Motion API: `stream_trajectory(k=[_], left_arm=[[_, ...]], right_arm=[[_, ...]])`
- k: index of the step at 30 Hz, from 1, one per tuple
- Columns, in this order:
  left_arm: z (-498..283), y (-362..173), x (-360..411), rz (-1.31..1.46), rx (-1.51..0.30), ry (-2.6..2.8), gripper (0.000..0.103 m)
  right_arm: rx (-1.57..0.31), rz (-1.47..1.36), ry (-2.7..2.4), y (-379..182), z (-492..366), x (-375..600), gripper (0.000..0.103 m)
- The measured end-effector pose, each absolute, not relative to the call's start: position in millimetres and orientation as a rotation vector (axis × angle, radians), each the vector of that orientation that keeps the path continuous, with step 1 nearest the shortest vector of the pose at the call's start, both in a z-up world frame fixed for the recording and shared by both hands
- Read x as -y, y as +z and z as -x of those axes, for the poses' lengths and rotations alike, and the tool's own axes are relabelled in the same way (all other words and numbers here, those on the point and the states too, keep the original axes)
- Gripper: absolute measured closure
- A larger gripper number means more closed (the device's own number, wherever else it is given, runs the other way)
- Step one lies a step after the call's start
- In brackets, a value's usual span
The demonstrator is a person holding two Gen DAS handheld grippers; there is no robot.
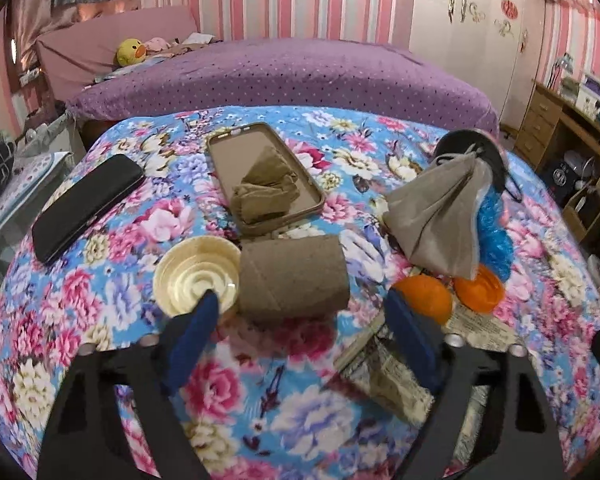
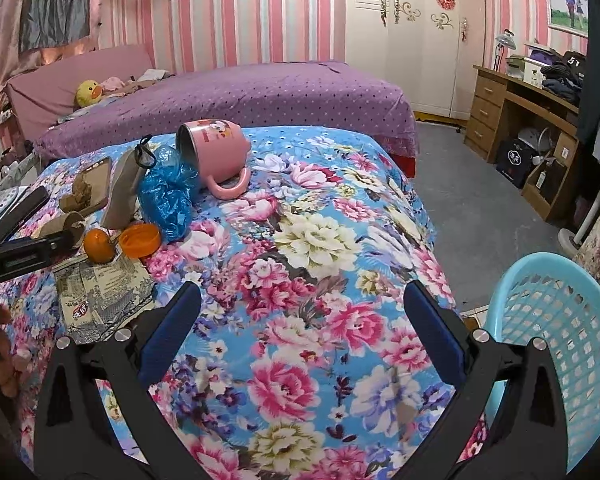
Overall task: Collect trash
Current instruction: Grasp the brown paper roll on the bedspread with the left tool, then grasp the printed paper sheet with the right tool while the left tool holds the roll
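Left wrist view: the left claw (image 1: pixel 302 316) hovers released, jaws spread, over a floral cloth (image 1: pixel 236 392). A cardboard tube (image 1: pixel 294 276) lies just ahead between the fingertips, a cream cup (image 1: pixel 196 276) touching its left end near the left fingertip. An orange (image 1: pixel 424 298) and an orange lid (image 1: pixel 480 288) sit by the right fingertip, with printed paper (image 1: pixel 384 376) beneath that finger. Right wrist view: the right claw (image 2: pixel 300 304) is also released, holding nothing, with a light blue basket (image 2: pixel 560 344) beside its right finger. A pink mug (image 2: pixel 214 150) lies tipped well ahead, blue plastic (image 2: pixel 168 196) touching its mouth.
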State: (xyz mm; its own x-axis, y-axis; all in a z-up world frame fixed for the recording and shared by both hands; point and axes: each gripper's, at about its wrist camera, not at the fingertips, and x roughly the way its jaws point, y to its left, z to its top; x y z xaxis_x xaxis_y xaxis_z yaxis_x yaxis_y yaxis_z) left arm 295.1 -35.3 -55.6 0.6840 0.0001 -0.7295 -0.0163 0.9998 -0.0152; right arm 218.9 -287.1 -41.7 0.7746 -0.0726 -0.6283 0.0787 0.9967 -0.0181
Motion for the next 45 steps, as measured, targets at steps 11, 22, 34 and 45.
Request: stream_trajectory(k=[11,22,34,45], left_arm=[[-276.6,-51.7,15.9,0.049,-0.806,-0.033,0.049],[-218.7,-39.4,-15.2,0.010,-0.788,-0.006,0.050],[-229.6,-55.8,-24.9,-0.018,-0.801,-0.069,0.050],[-230.0,-57.6,-38.4,0.010,-0.816,-0.055,0.048]], right_arm=[[-0.686,0.033,-0.038,-39.9,-217.4,268.0,0.004],[-0.749,0.096,0.084,-51.1,-221.4,203.9,0.004],[-0.886,0.062,0.171,-76.8,-256.7,186.7,0.026],[-0.848,0.011,0.254,-67.9,-246.7,189.3,0.088]])
